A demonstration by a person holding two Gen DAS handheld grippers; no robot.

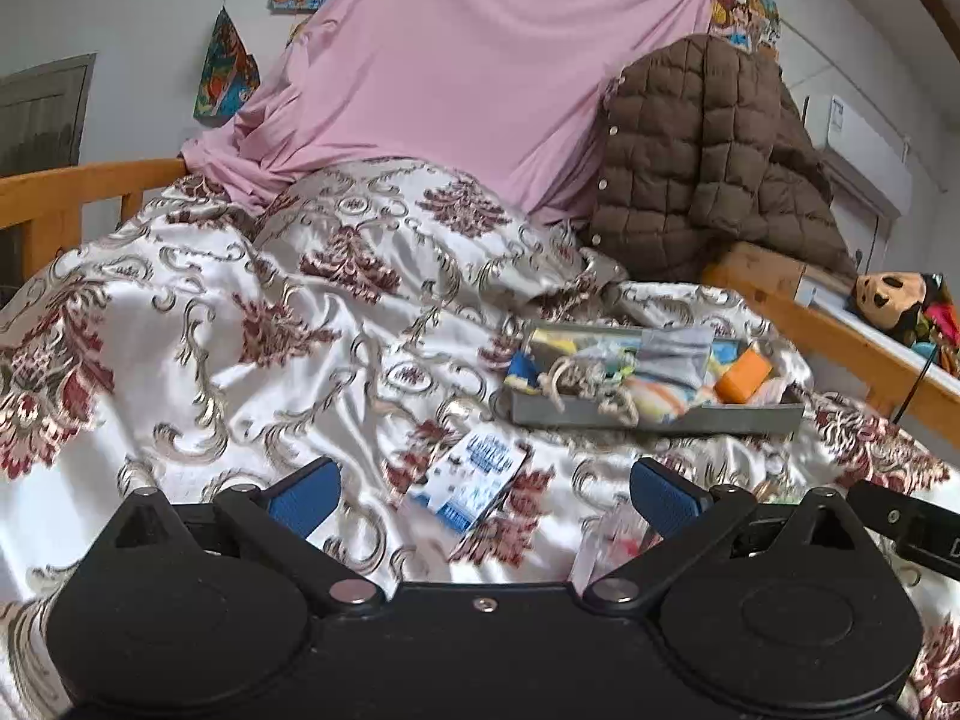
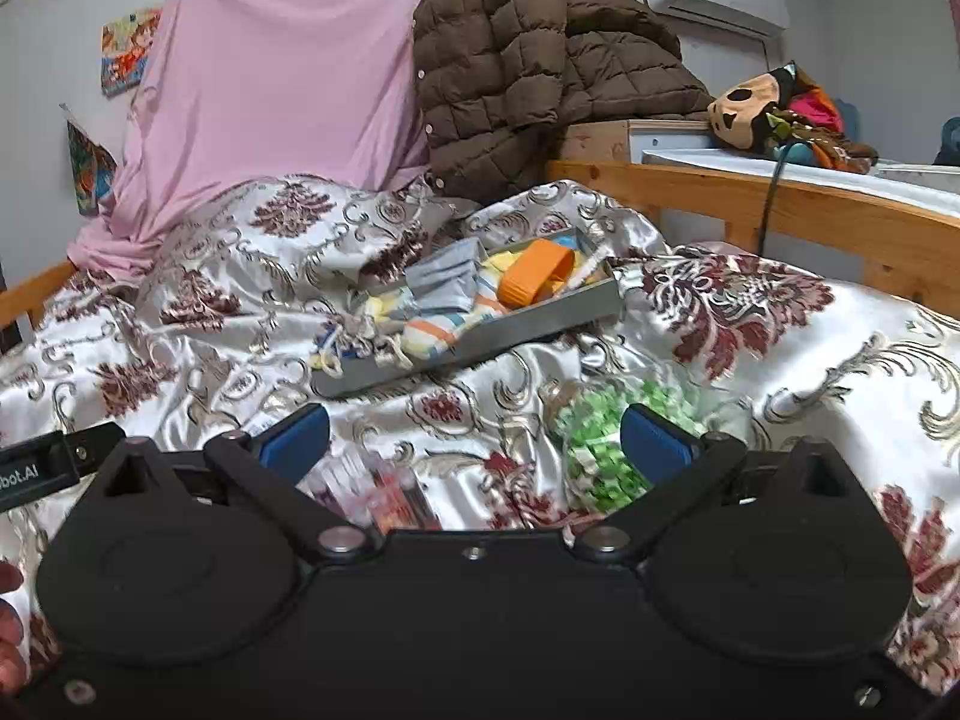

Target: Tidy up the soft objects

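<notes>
A grey tray (image 1: 660, 415) (image 2: 480, 343) rests on the patterned bedspread (image 1: 240, 330) (image 2: 780, 324), filled with soft items: an orange sponge (image 1: 743, 376) (image 2: 536, 276), striped socks (image 2: 444, 324), a grey cloth (image 1: 672, 354) (image 2: 447, 276) and a knotted rope (image 1: 576, 384). My left gripper (image 1: 483, 495) is open just above the bedspread, with a blue-and-white packet (image 1: 468, 480) lying between its fingers. My right gripper (image 2: 474, 441) is open too. A clear bag of green pieces (image 2: 606, 438) lies by its right finger, and a clear packet with red print (image 2: 384, 489) by its left.
Behind the tray a pink sheet (image 1: 456, 72) (image 2: 276, 72) and a brown quilted jacket (image 1: 714, 150) (image 2: 528, 60) are draped at the headboard. A wooden bed rail (image 1: 840, 336) (image 2: 780, 216) runs along the right, with a plush toy (image 1: 900, 300) (image 2: 756, 105) beyond it.
</notes>
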